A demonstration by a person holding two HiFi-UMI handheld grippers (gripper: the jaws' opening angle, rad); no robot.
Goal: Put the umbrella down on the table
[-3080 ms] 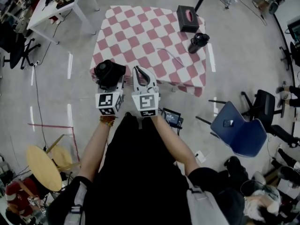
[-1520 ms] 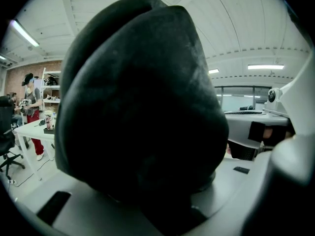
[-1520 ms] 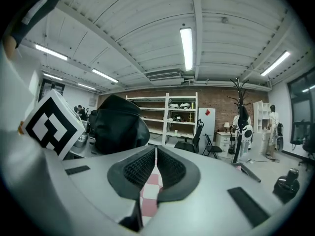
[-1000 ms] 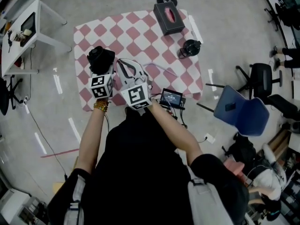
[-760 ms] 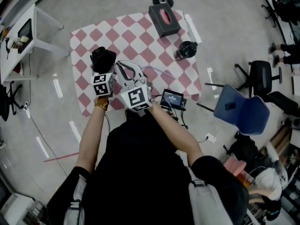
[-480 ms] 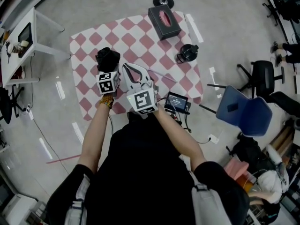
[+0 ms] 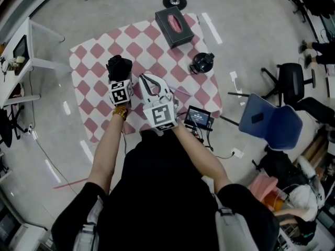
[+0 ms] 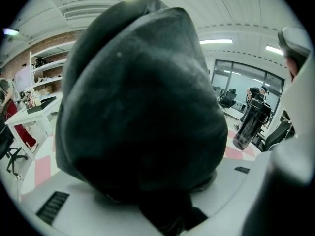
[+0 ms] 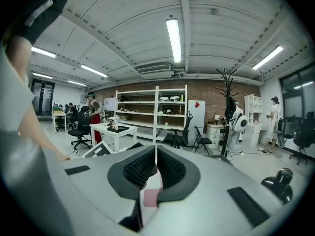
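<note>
**One umbrella, not down yet**

Half the job looks done from here. The folded black umbrella (image 7: 119,67) is over the table (image 7: 94,51), at the near-left part of the checked cloth, but it sits in the left gripper (image 7: 120,80). In the left gripper view the dark bundle fills almost everything, wedged between the two grey jaws, which stand fairly wide around it and grip it. Pink and white squares show beyond its left edge, so I judge it is off the cloth; whether its far end touches, I cannot tell.

The right gripper (image 7: 147,79) hangs just beside the left one, jaws drawn together on nothing, the ribbed pads all but meeting.

What's left: lower the umbrella onto the cloth, open the jaws, pull the gripper clear. The spot looks good, with bare checks all around it. The box (image 7: 174,26) and the bottle (image 7: 200,63) stand well apart at the far right.
</note>
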